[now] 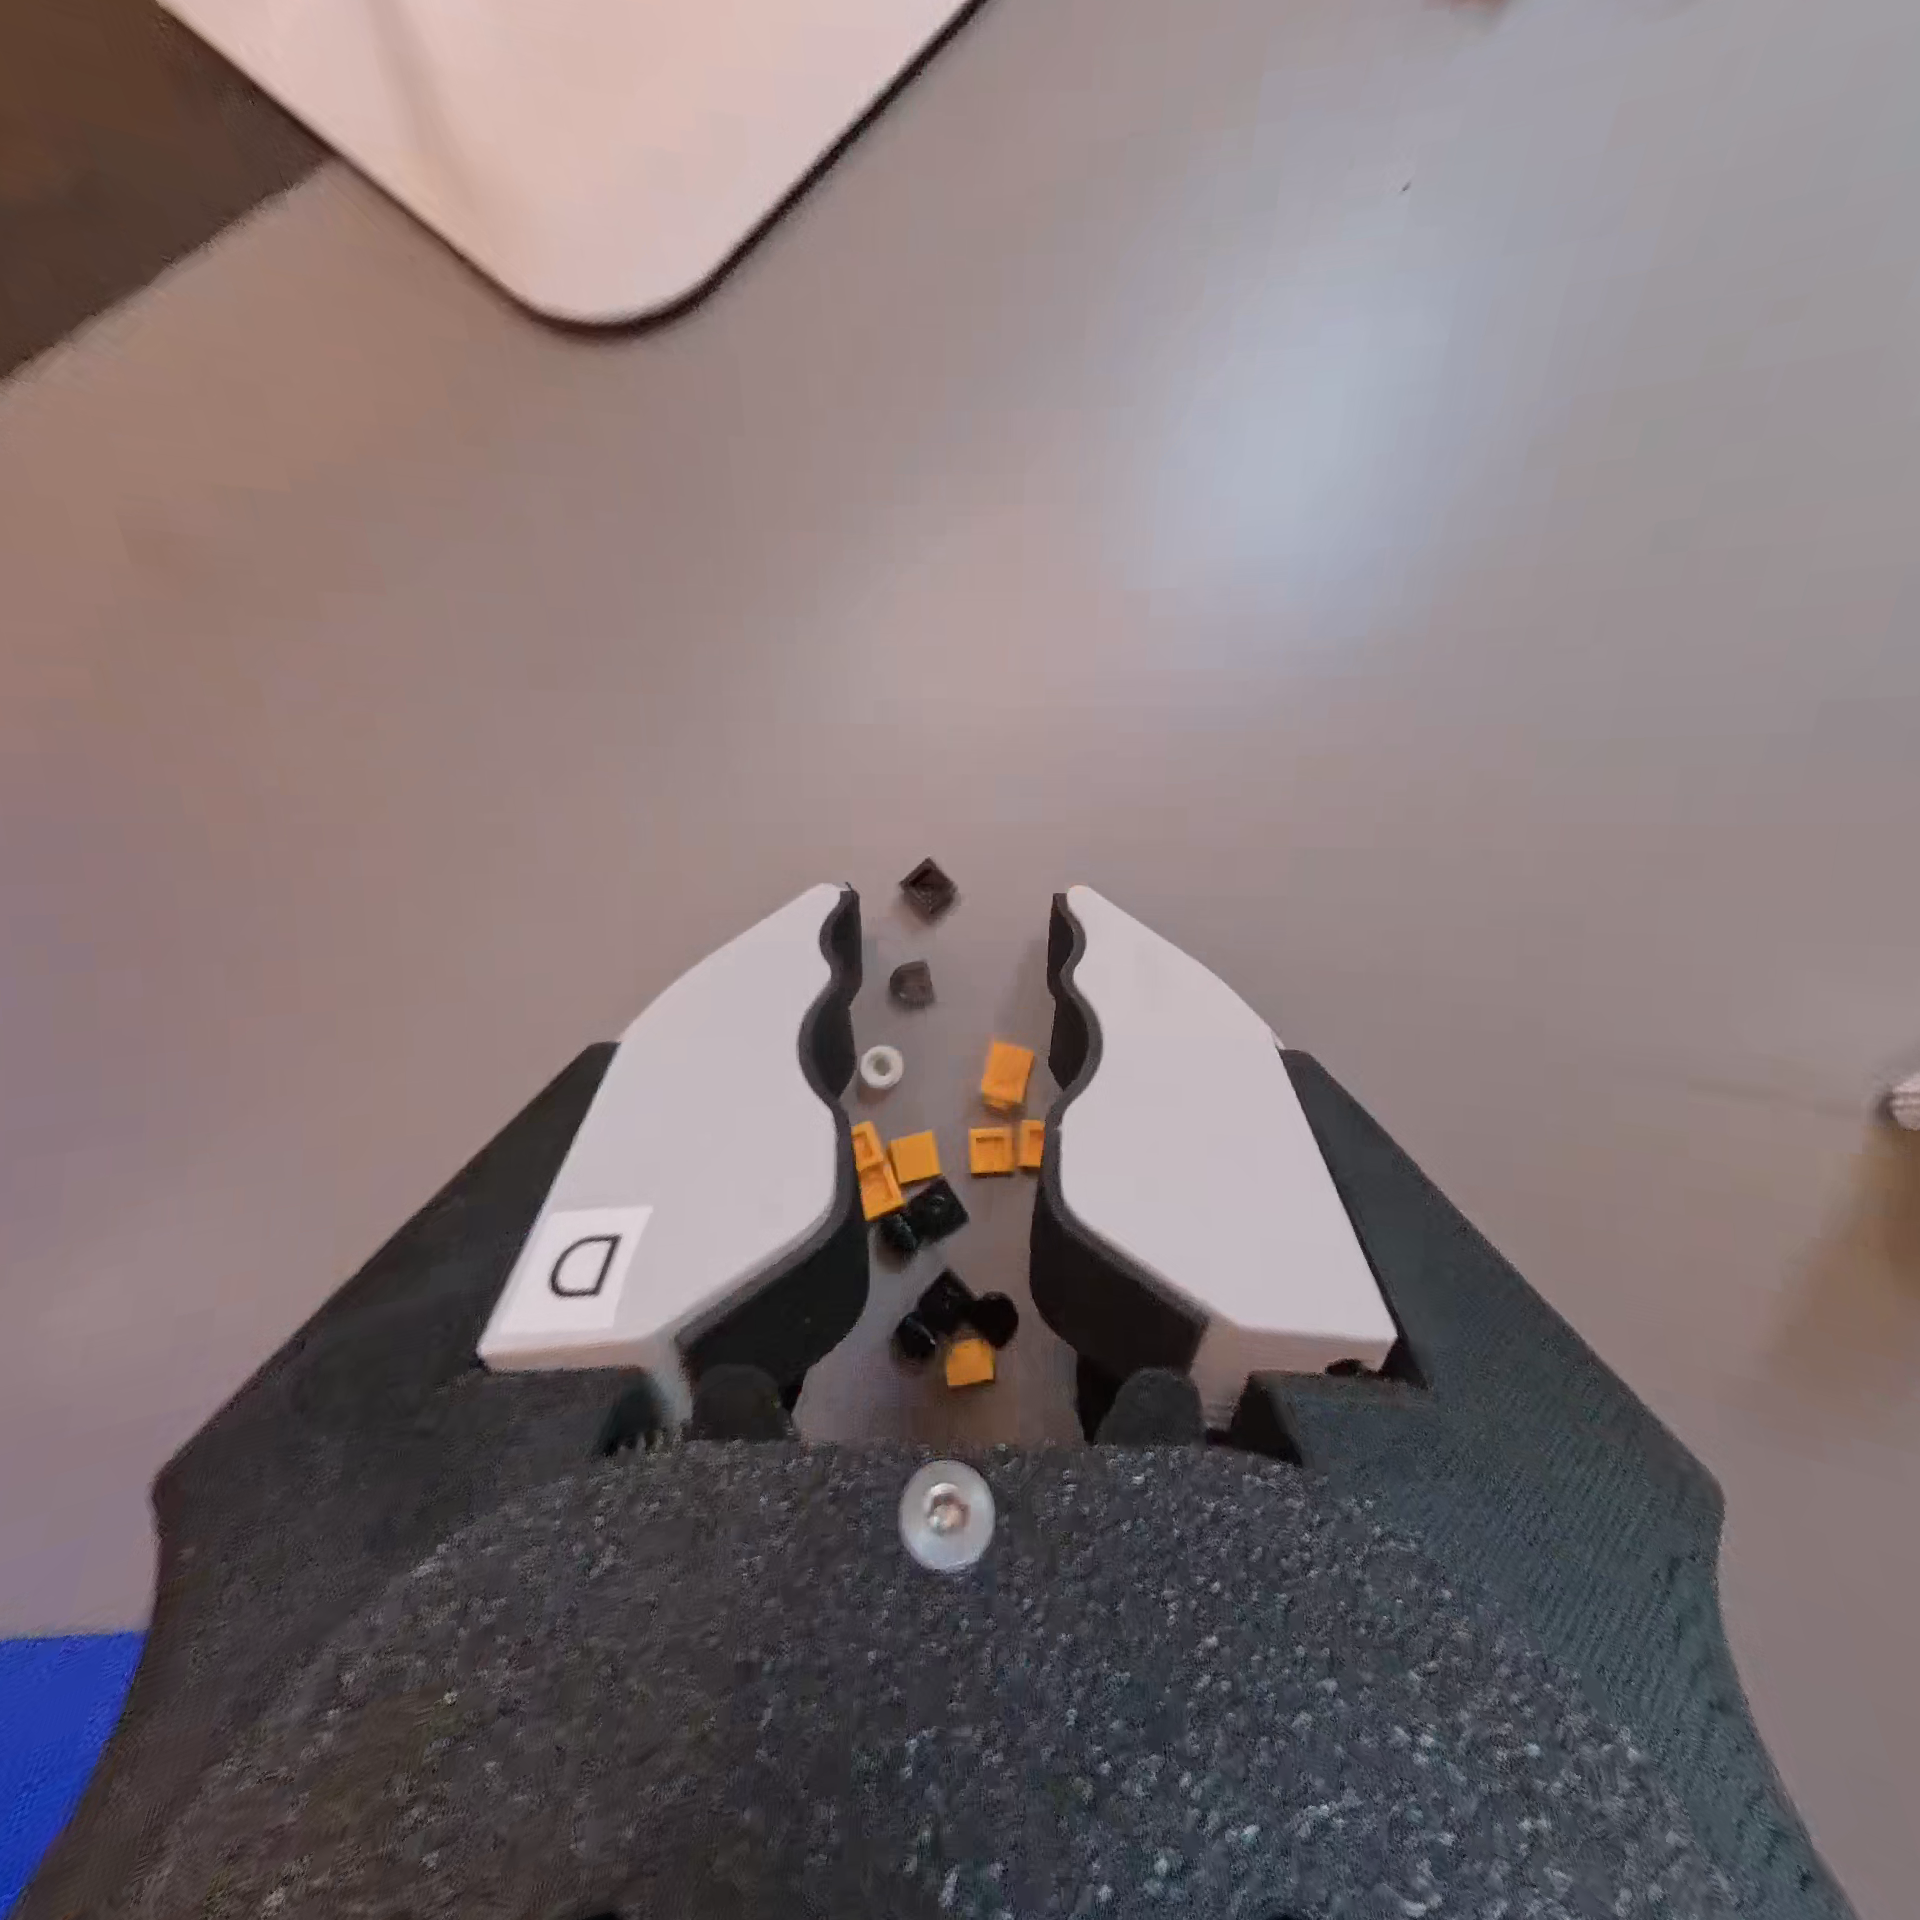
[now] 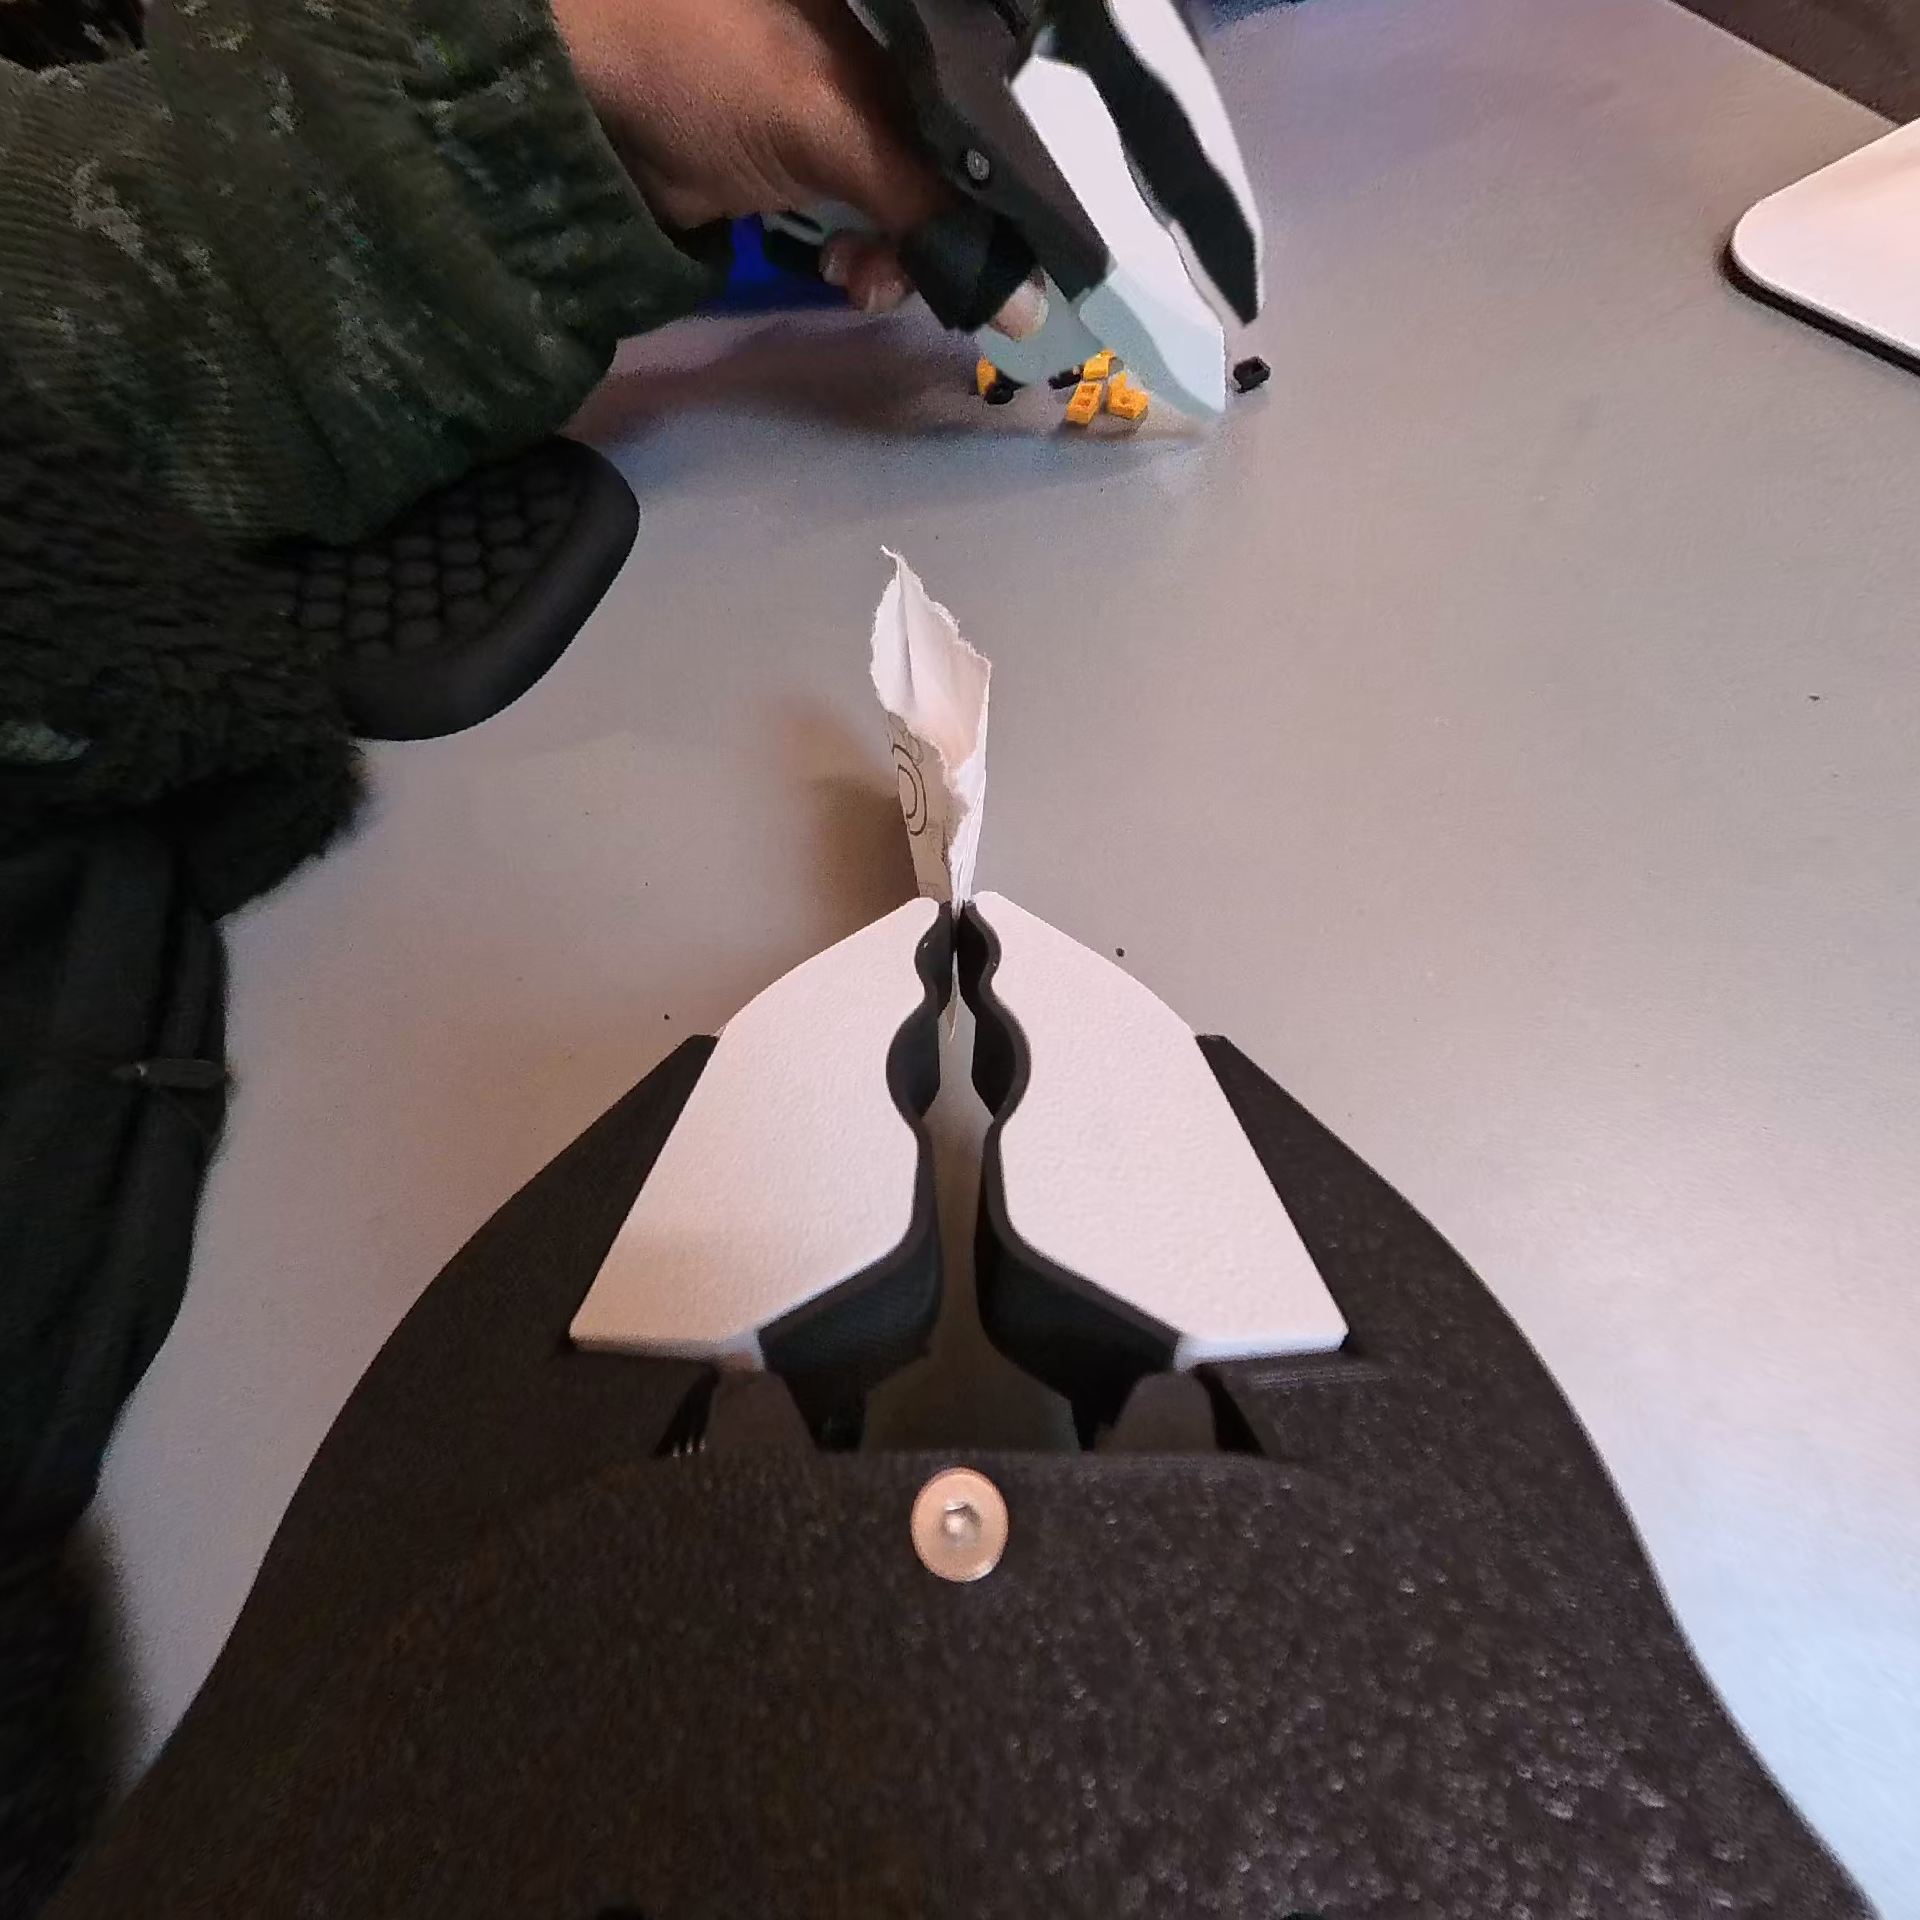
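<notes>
So the left gripper is spread wide and gripping nothing, hanging right over a scatter of tiny building bricks on the grey table. Between its fingers you can see orange bricks, a couple of dark brown ones, a small white round piece and some black bits further back toward the body. None of them are touched by the pads as far as I can tell.

The right gripper is clamped tight on a torn scrap of white paper, which sticks up from the tips. It's well apart from the brick pile. A pale mat corner sits off to the far side.
</notes>
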A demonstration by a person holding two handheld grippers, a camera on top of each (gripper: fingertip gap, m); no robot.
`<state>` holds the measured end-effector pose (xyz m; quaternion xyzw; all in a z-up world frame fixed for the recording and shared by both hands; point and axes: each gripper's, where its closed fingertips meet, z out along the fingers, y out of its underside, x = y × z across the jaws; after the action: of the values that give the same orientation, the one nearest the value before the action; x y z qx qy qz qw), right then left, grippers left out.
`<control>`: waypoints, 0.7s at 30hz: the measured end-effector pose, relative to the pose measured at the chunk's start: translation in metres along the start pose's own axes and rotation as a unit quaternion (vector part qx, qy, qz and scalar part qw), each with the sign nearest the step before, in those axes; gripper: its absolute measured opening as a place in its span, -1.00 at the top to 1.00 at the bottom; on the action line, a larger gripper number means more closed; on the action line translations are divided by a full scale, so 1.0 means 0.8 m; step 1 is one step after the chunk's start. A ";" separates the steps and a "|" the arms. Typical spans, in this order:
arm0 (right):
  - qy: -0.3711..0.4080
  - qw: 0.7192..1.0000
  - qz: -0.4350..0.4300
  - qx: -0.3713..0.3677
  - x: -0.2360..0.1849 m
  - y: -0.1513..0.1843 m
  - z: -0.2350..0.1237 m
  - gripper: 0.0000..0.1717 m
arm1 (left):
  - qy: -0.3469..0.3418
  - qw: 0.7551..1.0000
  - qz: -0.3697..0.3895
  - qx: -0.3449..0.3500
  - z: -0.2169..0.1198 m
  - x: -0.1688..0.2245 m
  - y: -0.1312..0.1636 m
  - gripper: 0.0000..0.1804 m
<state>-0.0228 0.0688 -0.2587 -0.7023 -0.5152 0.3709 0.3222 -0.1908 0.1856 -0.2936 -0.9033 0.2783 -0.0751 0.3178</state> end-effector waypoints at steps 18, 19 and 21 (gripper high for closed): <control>0.003 1.000 0.002 -0.002 0.003 0.002 0.001 1.00 | 0.248 0.927 0.214 0.180 -0.087 0.184 -0.066 0.89; 0.003 1.000 0.001 -0.002 0.002 0.002 0.002 1.00 | 0.260 0.918 0.236 0.182 -0.091 0.202 -0.064 0.89; 0.004 1.000 -0.001 -0.002 0.002 0.002 0.002 1.00 | 0.267 0.909 0.271 0.171 -0.087 0.224 -0.055 0.89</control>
<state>-0.0231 0.0697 -0.2611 -0.7041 -0.5151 0.3668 0.3230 -0.0435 0.0780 -0.2193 -0.6714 0.5696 -0.2712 0.3888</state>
